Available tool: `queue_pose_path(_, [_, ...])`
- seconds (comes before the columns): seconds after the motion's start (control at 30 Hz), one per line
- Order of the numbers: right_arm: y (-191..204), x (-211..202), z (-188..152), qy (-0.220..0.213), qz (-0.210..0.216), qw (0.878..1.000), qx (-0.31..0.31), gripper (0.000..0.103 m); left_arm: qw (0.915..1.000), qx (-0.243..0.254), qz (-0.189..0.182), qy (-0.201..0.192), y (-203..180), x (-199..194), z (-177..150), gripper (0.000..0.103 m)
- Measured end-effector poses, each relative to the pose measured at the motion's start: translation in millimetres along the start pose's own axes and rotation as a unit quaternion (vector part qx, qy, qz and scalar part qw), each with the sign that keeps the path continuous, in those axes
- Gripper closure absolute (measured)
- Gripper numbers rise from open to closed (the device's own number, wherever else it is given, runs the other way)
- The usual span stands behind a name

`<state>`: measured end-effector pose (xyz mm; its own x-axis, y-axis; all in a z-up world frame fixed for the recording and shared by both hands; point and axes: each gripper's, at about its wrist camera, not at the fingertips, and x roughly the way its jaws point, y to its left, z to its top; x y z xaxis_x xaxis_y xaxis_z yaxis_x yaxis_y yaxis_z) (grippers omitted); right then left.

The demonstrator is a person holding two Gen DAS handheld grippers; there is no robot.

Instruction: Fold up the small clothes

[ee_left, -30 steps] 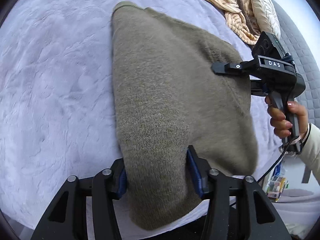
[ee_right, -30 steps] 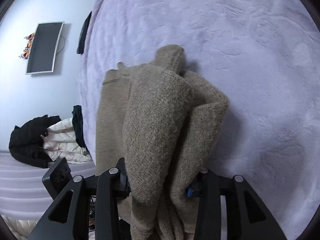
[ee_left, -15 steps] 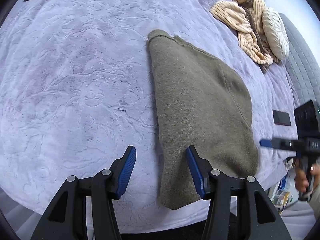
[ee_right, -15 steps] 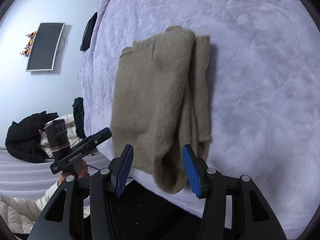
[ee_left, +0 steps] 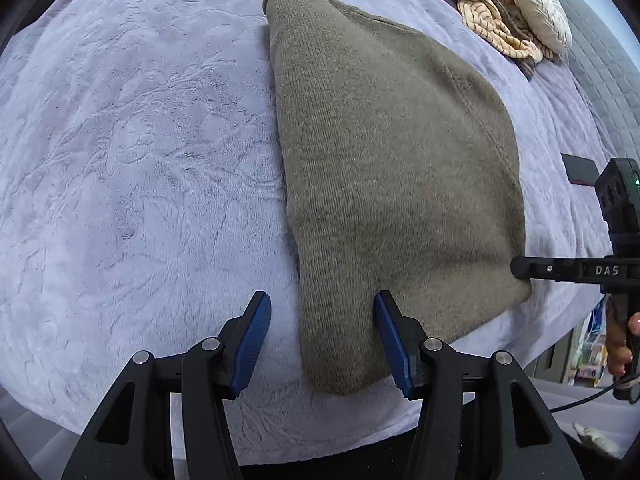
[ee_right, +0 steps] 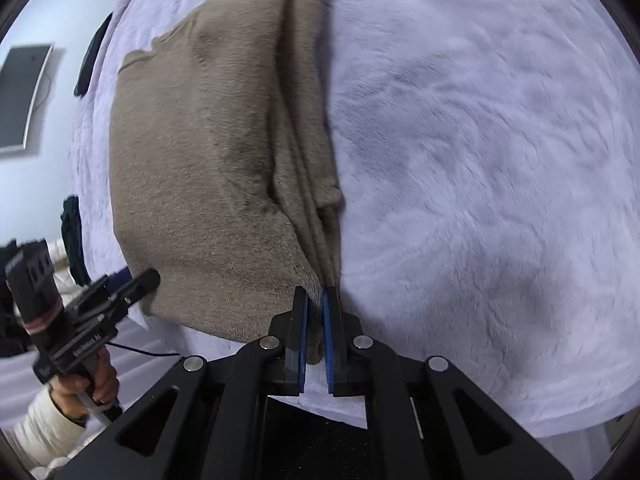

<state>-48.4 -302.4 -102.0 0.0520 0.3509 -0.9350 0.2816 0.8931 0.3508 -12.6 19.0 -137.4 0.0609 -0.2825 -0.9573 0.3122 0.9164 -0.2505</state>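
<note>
An olive-brown knit sweater (ee_left: 392,168) lies folded flat on the lavender blanket (ee_left: 140,160). My left gripper (ee_left: 320,320) is open low over its near left corner. The right pad rests on the knit and the left pad stands over bare blanket. In the right wrist view the sweater (ee_right: 200,152) shows stacked layers along its right edge. There my right gripper (ee_right: 315,304) is shut on the sweater's near right corner, and cloth shows between the blue pads. It reaches in from the right in the left wrist view, the right gripper (ee_left: 518,268) at that corner. The left gripper (ee_right: 140,280) shows at the left.
Striped beige clothes (ee_left: 480,4) and a cream cushion (ee_left: 536,4) lie at the far right near a grey quilted headboard (ee_left: 600,80). A dark phone (ee_left: 580,170) rests on the bed. A screen (ee_right: 24,96) hangs on the wall; the bed's near edge runs just under both grippers.
A second ago both grippers held the sweater mid-fold. They let go and drew back, leaving it flat. Now the right gripper has shut on the near right corner and the left has moved closer.
</note>
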Motion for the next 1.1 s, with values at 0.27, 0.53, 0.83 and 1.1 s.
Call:
queue_pose_path(0.27, [16,-51,17,-0.058,0.015,0.998,-0.008,0.072,0.9998,-0.004,0.021,-0.004,-1,-26,3,0.048])
queue_pose_path(0.53, [66,-41,57,-0.09,-0.022,0.992,-0.09,0.072,0.9989,-0.008,0.045,-0.011,-13,-43,12,0.022])
queue_pose_path(0.83, [30,-23,61,-0.063,-0.088,0.993,-0.049,0.064,0.998,-0.003,0.062,-0.016,-27,-52,12,0.017])
queue_pose_path(1.1, [-3,-60,35,-0.062,-0.094,0.994,-0.003,0.054,0.996,-0.002,0.084,-0.03,-36,-64,22,0.017])
